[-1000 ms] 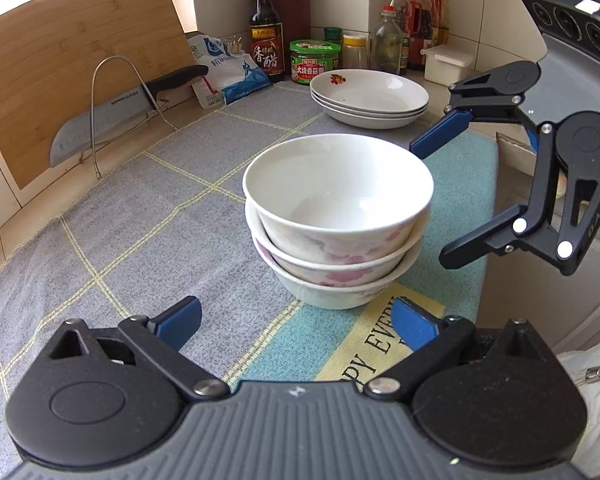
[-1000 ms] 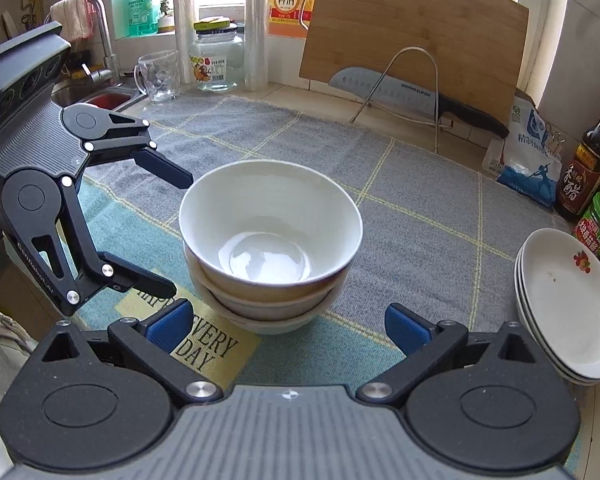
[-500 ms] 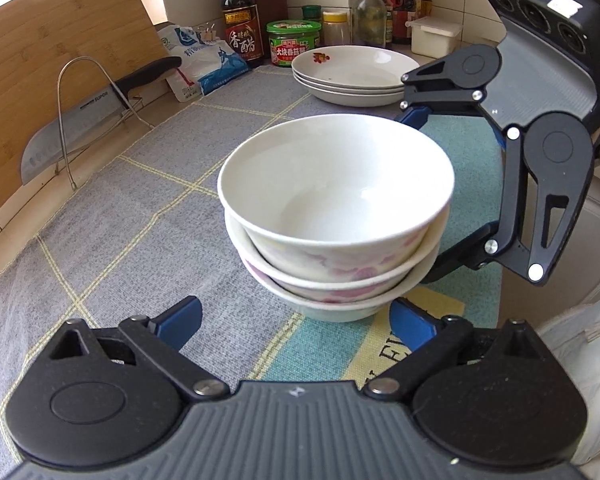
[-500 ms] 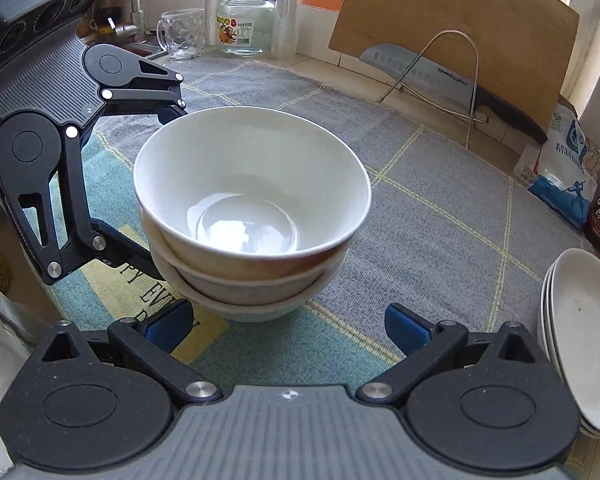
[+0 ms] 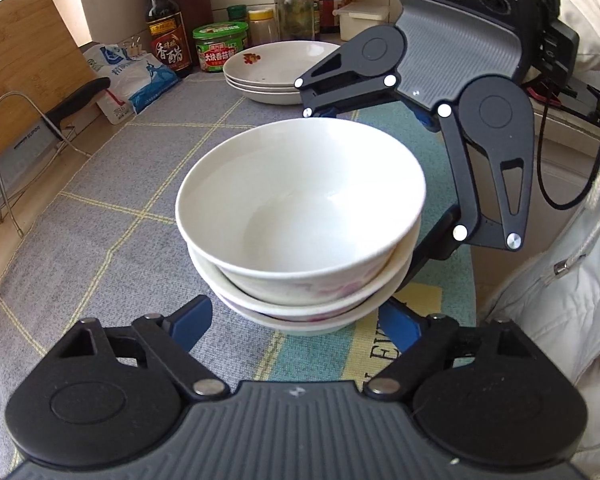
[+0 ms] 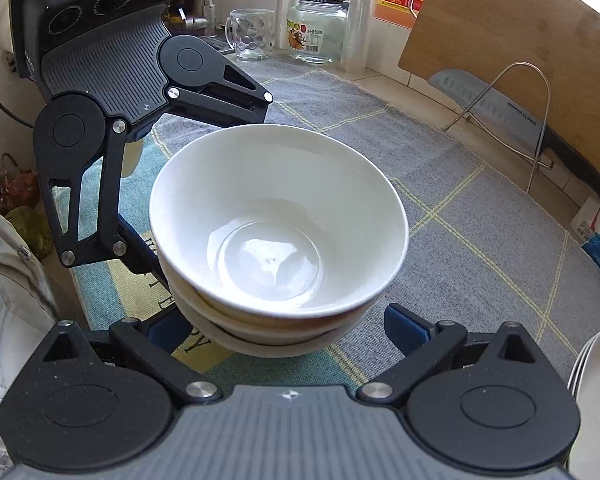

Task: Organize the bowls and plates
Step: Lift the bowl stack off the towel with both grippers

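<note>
A stack of three white bowls (image 5: 300, 216) with pink flower marks stands on the grey cloth; it also shows in the right wrist view (image 6: 278, 224). My left gripper (image 5: 296, 324) is open, its blue pads on either side of the stack's base. My right gripper (image 6: 288, 330) is open too and straddles the stack from the opposite side. In the left wrist view the right gripper's body (image 5: 452, 92) is behind the bowls. A stack of white plates (image 5: 276, 68) sits further back; its edge shows in the right wrist view (image 6: 596, 392).
A cutting board (image 6: 532, 36), a wire rack (image 6: 500, 108) and a cleaver (image 6: 516, 120) stand along the wall. Bottles and jars (image 5: 220, 46) crowd the back corner beside a salt bag (image 5: 132, 76). A glass mug (image 6: 250, 34) and jar (image 6: 316, 24) stand by the window. The counter edge lies beside my white sleeve (image 5: 560, 280).
Both grippers have moved in toward the bowl stack from opposite sides, until their open fingers flank its base. The bowls have not moved.
</note>
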The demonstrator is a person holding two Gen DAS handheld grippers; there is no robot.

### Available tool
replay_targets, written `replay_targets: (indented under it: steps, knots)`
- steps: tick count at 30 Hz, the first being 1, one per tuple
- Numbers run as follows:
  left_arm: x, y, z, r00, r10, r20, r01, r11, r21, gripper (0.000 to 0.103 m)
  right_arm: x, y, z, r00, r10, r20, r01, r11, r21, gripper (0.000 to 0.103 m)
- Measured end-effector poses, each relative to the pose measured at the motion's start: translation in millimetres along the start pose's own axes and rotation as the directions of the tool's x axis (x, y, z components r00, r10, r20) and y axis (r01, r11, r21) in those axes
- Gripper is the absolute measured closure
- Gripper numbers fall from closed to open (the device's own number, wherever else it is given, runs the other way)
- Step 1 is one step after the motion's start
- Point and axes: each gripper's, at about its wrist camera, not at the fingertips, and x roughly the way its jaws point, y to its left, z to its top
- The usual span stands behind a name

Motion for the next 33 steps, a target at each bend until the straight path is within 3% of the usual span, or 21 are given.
replay_targets:
  steps: [8,33]
  knots:
    - [1,6,4,0.998,-0.068,-0.006,0.068,0.998,-0.01,0.02,2,-10,4,0.994,0.106,-0.002,-0.106,0.994,-0.006,0.01]
    - [5,12,8,0.991,-0.132,-0.007,0.132,0.991,0.033,0.019,3,-9,4,0.993,0.11,-0.031,-0.11,0.994,-0.005,0.01]
